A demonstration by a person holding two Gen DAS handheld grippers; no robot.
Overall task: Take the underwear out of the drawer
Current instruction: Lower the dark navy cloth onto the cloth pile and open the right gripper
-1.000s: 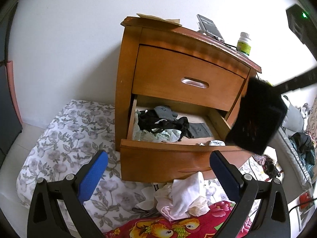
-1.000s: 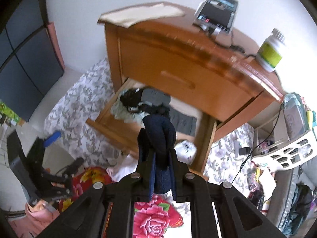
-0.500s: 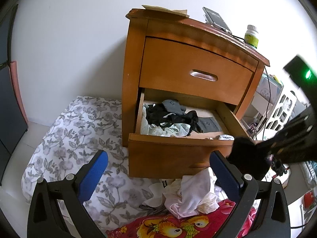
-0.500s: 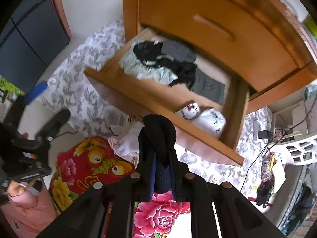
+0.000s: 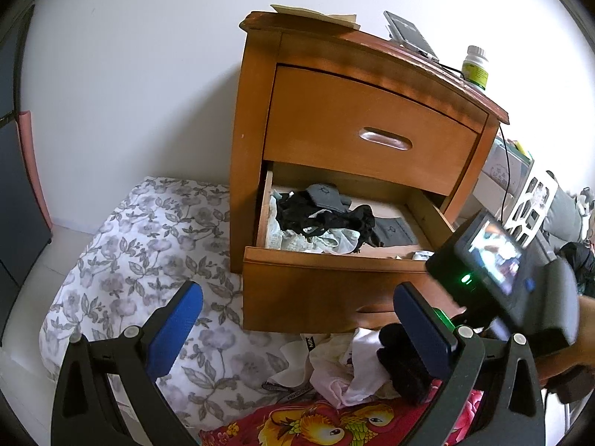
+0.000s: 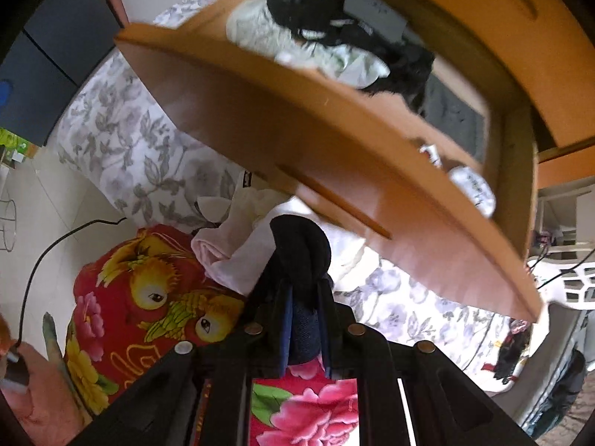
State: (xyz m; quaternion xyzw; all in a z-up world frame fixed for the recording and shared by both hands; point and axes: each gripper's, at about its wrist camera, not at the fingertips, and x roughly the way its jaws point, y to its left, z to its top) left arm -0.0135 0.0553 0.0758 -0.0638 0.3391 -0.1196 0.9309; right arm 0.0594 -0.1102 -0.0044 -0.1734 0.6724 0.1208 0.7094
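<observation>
Right gripper (image 6: 303, 319) clamps dark underwear (image 6: 299, 249) above the pale pile (image 6: 238, 256); drawer (image 6: 297, 141) at 12 o'clock, blurred; left gripper (image 5: 297, 330) open.

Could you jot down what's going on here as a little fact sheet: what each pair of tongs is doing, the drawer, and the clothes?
right tongs: shut on a dark navy bundled garment, pointing down over the pile
left tongs: open, holding nothing
lower wooden drawer: pulled open
in drawer: black lacy underwear, pale green garment, grey folded items
on floor: heap of white and pink clothes on a red flowered cloth
</observation>
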